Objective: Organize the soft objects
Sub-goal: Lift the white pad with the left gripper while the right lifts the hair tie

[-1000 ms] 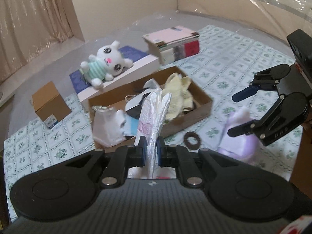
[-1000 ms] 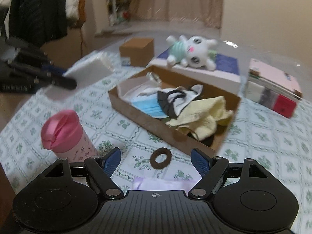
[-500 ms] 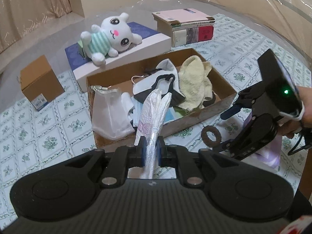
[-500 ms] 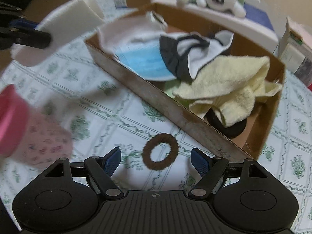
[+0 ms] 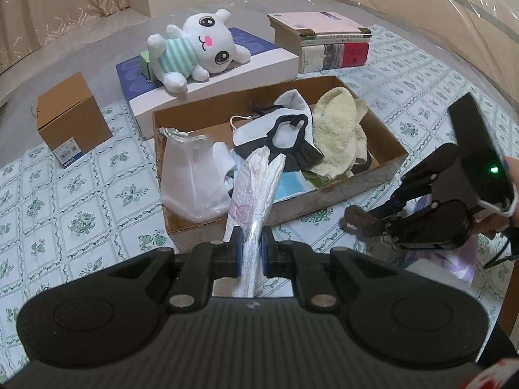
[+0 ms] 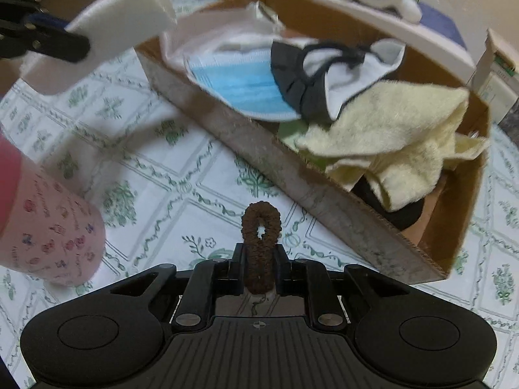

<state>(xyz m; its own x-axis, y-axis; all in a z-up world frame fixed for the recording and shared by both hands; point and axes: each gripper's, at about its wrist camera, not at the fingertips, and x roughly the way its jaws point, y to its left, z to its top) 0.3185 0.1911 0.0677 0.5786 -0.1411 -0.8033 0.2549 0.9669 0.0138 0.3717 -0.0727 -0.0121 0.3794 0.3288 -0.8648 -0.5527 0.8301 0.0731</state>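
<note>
My left gripper (image 5: pixel 249 246) is shut on a white soft pack with pink print (image 5: pixel 256 188), held above the near wall of the open cardboard box (image 5: pixel 343 191). My right gripper (image 6: pixel 259 269) is shut on a brown hair scrunchie (image 6: pixel 259 230) just above the tablecloth, close to the box's front wall (image 6: pixel 292 181). The box holds a blue face mask (image 6: pixel 240 87), a black and white garment (image 6: pixel 327 68), a yellow towel (image 6: pixel 399 129) and a clear plastic bag (image 5: pixel 191 178). The right gripper also shows in the left wrist view (image 5: pixel 363 223).
A white plush bunny (image 5: pixel 198 48) lies on a flat white and blue box (image 5: pixel 269 61) behind the cardboard box. A stack of books (image 5: pixel 324 42) and a small brown carton (image 5: pixel 71 120) stand nearby. A pink-lidded cup (image 6: pixel 42 227) stands left of the right gripper.
My right gripper came down onto the scrunchie and shut on it; it was open before. My left gripper moved closer over the box with the pack still held.
</note>
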